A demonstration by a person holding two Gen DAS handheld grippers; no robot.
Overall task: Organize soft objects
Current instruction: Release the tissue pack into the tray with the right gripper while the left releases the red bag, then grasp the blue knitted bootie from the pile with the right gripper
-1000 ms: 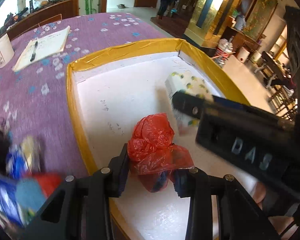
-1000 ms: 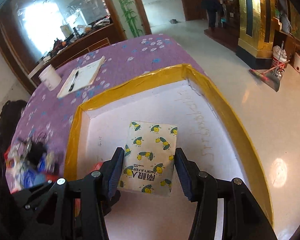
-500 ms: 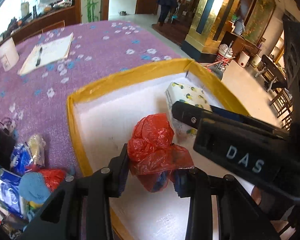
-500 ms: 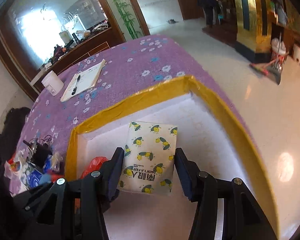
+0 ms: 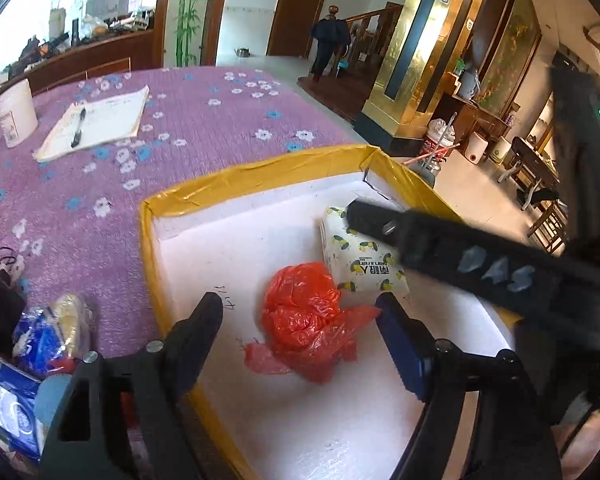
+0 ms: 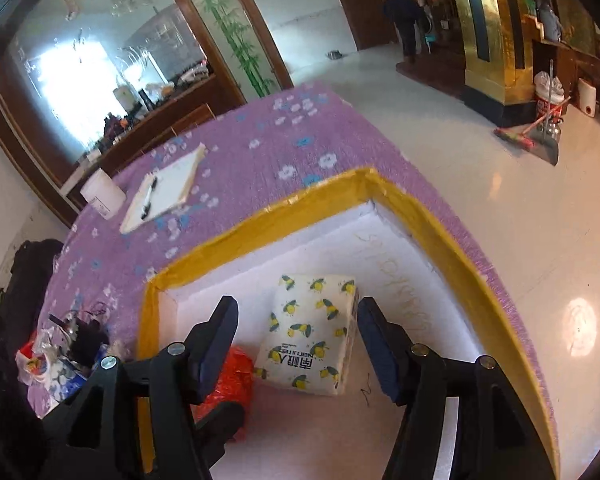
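my left tongs (image 5: 298, 312) are opening around the red bag (image 5: 308, 320); my right tongs (image 6: 296, 320) are opening around the tissue pack (image 6: 310, 332), pads clear.

Red bag (image 6: 230, 376) half-hidden behind gripper (image 6: 296, 328)

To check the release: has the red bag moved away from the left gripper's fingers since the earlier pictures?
Yes. The red bag now lies free on the white box floor; left gripper jaws are opening.

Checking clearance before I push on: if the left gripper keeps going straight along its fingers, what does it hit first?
Most likely the red plastic bag, lying between the opening jaws of the left gripper on the white box floor; depth is uncertain.
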